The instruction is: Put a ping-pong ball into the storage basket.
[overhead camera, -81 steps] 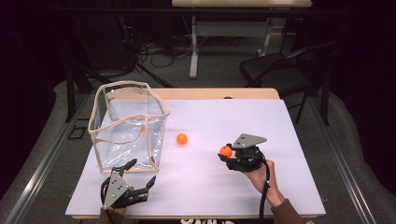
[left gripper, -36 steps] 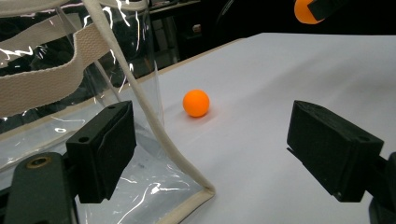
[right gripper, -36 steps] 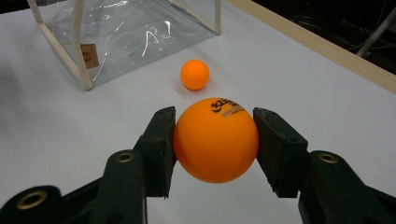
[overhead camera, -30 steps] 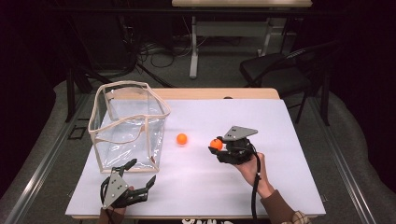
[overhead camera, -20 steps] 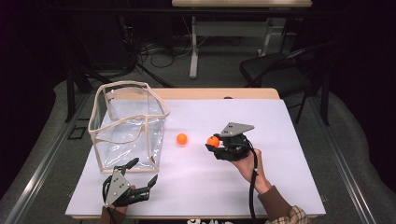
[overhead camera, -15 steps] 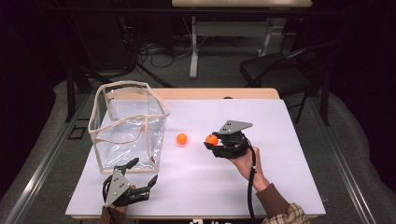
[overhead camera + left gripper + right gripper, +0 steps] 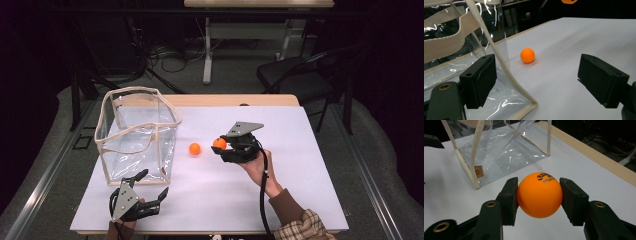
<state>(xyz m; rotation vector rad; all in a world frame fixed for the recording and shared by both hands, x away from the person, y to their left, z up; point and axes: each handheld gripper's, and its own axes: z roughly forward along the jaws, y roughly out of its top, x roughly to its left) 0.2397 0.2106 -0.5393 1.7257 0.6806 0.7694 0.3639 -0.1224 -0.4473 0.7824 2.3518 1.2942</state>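
My right gripper (image 7: 220, 146) is shut on an orange ball (image 7: 219, 143), held just above the white table near its middle; in the right gripper view the ball (image 7: 539, 194) sits squeezed between both black pads. A second orange ball (image 7: 194, 148) lies on the table to its left, also seen in the left gripper view (image 7: 527, 55). A clear bag with beige trim (image 7: 137, 132) stands open at the left. My left gripper (image 7: 154, 186) rests open at the table's front left, by the bag's near corner (image 7: 531, 106), with nothing between its jaws.
The white table (image 7: 310, 165) ends in a wooden edge (image 7: 240, 100) at the back. A black chair (image 7: 295, 75) and a desk leg with cables stand on the floor beyond it. Free surface lies right of the held ball.
My right gripper has carried the held ball leftward and slightly up, nearer the loose ball and the bag. The left gripper and the loose ball have stayed put.
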